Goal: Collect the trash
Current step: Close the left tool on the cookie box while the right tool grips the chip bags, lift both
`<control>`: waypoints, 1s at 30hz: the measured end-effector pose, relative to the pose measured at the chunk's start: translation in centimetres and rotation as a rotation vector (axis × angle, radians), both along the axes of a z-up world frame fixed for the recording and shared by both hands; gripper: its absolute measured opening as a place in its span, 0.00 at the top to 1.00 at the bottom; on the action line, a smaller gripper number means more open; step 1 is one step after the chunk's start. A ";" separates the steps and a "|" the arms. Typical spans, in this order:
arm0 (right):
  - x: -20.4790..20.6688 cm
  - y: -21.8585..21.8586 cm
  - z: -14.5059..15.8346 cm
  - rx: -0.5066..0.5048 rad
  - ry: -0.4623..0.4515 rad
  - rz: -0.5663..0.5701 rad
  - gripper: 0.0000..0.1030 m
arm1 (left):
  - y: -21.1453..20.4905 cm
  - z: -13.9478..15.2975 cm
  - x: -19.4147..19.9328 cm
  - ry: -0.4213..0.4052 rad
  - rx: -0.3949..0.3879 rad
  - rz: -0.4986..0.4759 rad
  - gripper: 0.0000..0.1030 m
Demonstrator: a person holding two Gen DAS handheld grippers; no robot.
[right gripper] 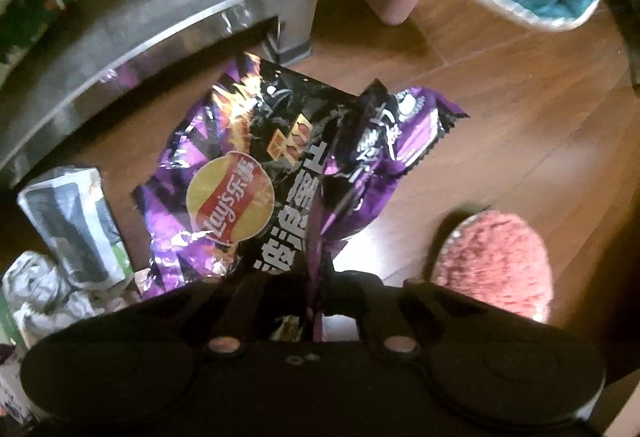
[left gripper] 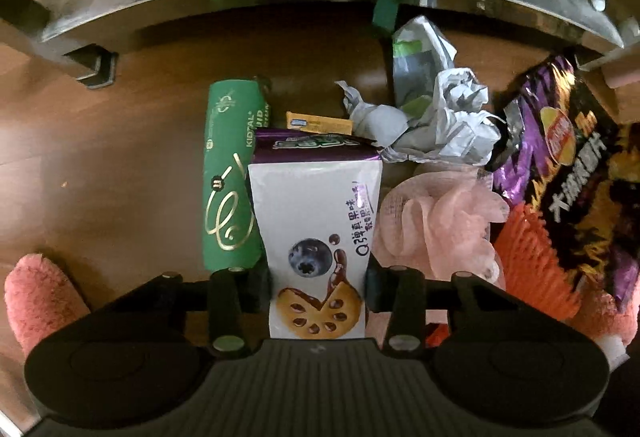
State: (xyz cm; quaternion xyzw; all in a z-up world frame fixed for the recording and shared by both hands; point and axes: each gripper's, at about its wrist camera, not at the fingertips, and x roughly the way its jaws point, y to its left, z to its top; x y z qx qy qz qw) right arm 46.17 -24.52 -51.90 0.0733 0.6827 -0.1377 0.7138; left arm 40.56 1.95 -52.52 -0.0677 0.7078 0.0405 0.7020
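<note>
Brown wooden floor (left gripper: 100, 157), plank seams faintly visible. Lying on it, a cluster of litter: green tube-shaped package (left gripper: 230, 173) with gold lettering, white snack box (left gripper: 316, 237) with a blueberry and biscuit print just beside it, small orange packet (left gripper: 320, 123) behind. Further right — crumpled grey-white wrapper (left gripper: 444, 121), pale pink mesh puff (left gripper: 440, 217), orange bristly item (left gripper: 532, 257), purple-and-black chip bag (right gripper: 248, 177). White-and-grey crushed carton (right gripper: 76, 225) near the chip bag's edge. Also resting on the floor — metal furniture feet (left gripper: 96, 69) and two pink fluffy slippers (right gripper: 496, 257), one at each side.
</note>
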 end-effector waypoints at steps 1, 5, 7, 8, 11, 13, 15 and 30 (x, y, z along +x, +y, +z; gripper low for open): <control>-0.3 -0.1 0.9 -0.001 0.000 -0.002 0.95 | 0.2 0.5 -0.2 0.001 -0.002 0.013 0.60; -1.6 0.2 4.5 -0.005 -0.012 0.027 0.96 | 0.8 3.3 -1.1 -0.016 -0.010 0.052 0.60; -2.3 0.7 6.7 -0.005 -0.030 0.066 0.96 | 0.8 5.1 -1.5 -0.036 -0.007 0.056 0.60; -2.8 0.8 7.6 -0.008 -0.042 0.090 0.96 | 0.7 6.1 -1.7 -0.047 -0.007 0.058 0.60; -4.3 1.3 11.2 -0.011 -0.089 0.165 0.96 | 0.5 8.7 -2.2 -0.083 -0.006 0.061 0.60; -5.5 0.9 13.8 -0.005 -0.126 0.194 0.97 | 0.4 10.5 -2.7 -0.103 -0.001 0.064 0.60; -6.5 0.4 16.2 0.020 -0.159 0.201 0.97 | 0.7 12.6 -3.6 -0.120 -0.003 0.073 0.60; -14.1 2.2 34.0 0.146 -0.474 0.432 0.97 | 1.9 31.9 -9.2 -0.418 -0.030 0.107 0.60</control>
